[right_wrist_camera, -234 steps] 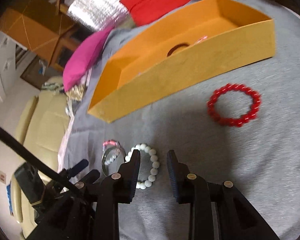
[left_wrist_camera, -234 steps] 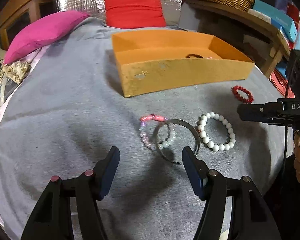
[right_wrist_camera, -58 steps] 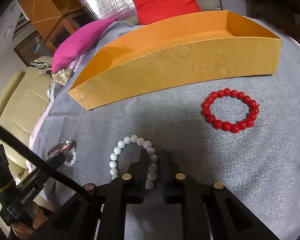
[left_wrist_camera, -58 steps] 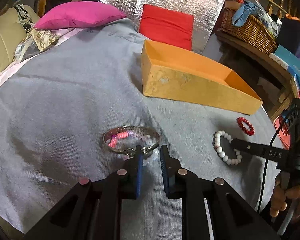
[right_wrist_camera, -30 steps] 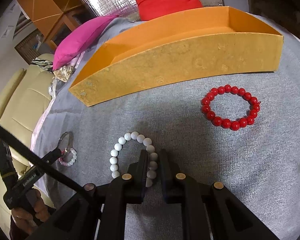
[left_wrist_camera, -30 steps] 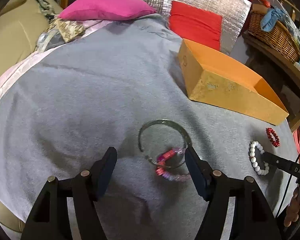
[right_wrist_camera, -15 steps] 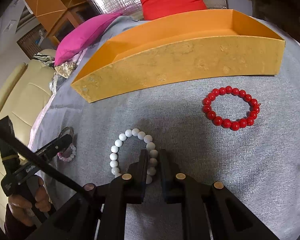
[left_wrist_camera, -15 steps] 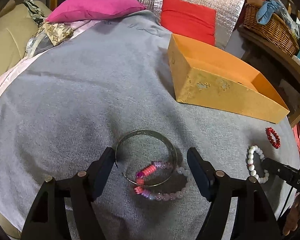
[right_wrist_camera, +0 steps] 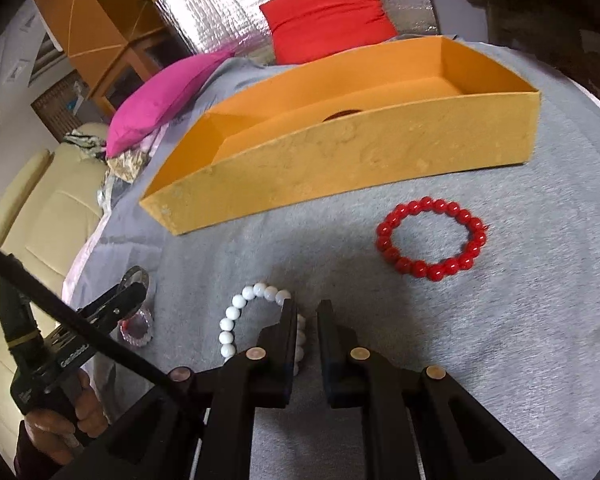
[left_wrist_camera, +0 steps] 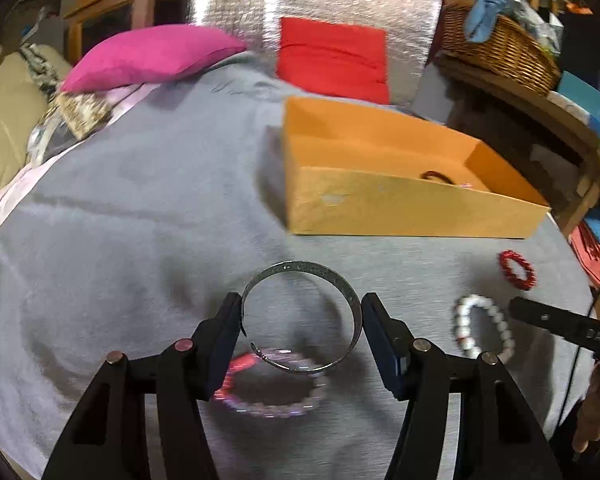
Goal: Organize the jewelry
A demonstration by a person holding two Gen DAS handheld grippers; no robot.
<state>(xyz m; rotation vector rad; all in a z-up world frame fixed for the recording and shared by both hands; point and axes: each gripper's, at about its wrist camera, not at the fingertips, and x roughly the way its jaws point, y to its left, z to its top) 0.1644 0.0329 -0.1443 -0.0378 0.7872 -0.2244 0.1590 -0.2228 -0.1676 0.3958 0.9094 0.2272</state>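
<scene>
My left gripper (left_wrist_camera: pixel 301 312) is shut on a silver bangle (left_wrist_camera: pixel 352 296), its two fingers pressing the bangle's sides and holding it above the grey cloth. A pink and clear bead bracelet (left_wrist_camera: pixel 276 408) lies on the cloth under it. A white bead bracelet (left_wrist_camera: pixel 466 330) (right_wrist_camera: pixel 236 320) and a red bead bracelet (left_wrist_camera: pixel 518 270) (right_wrist_camera: pixel 432 240) lie to the right. My right gripper (right_wrist_camera: pixel 305 308) is shut and empty, with its tips over the white bracelet. The orange box (left_wrist_camera: pixel 380 204) (right_wrist_camera: pixel 340 152) stands behind, with a dark bracelet (left_wrist_camera: pixel 438 177) inside.
A pink cushion (left_wrist_camera: pixel 148 56) and a red cushion (left_wrist_camera: pixel 332 64) lie at the back of the grey cloth (left_wrist_camera: pixel 120 220). A wicker basket (left_wrist_camera: pixel 500 52) sits on a wooden shelf at the right. A beige sofa (right_wrist_camera: pixel 32 208) is at the left.
My left gripper has closed its fingers onto the silver bangle and lifted it off the pink bracelet. My right gripper stays shut over the white bracelet.
</scene>
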